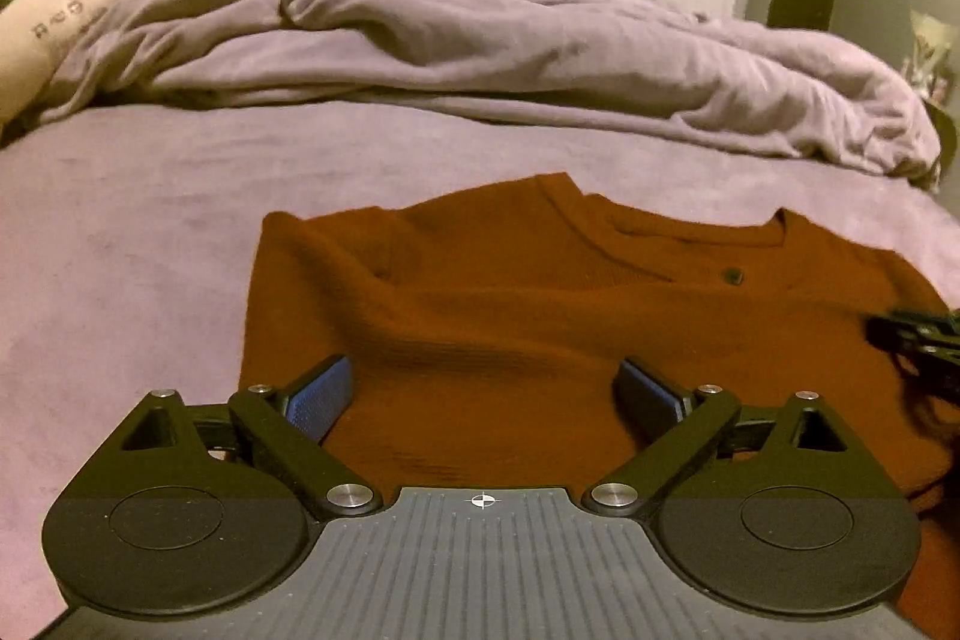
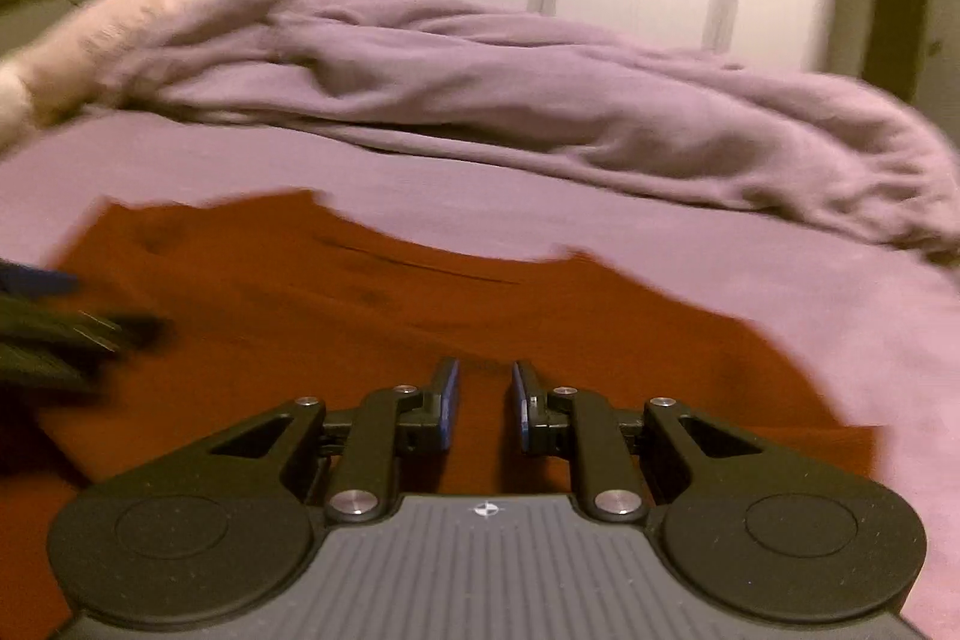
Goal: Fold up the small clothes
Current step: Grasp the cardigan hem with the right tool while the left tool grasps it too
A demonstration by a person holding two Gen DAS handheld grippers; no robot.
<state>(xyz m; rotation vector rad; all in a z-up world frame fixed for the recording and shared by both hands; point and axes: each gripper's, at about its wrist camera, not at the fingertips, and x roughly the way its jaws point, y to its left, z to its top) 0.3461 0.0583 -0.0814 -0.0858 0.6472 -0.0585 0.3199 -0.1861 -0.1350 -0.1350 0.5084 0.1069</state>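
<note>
The rust-orange top [image 1: 540,316] lies spread on the purple bed sheet [image 1: 120,232], neckline toward the far side, just short of the rumpled duvet [image 1: 480,40] heaped across the bed. The left gripper [image 1: 485,394] hangs low over the garment's near part with its jaws spread wide and nothing between them; the right gripper [image 2: 485,400] hovers over the garment's right portion with its jaws drawn nearly together, a narrow gap showing, and no cloth visibly caught. The main risk, as I judge it, is an uneven pickup: with one side wide and the other almost closed, the two could seize different depths of fabric, so the fold would come out skewed. The cloth already ripples near the left shoulder, and a pinch there might gather both layers or only the top one. The right wrist view is blurred, suggesting quick motion, which could drag the soft knit across the sheet and bunch it. Lifting too far forward might also tangle it with the duvet.
</note>
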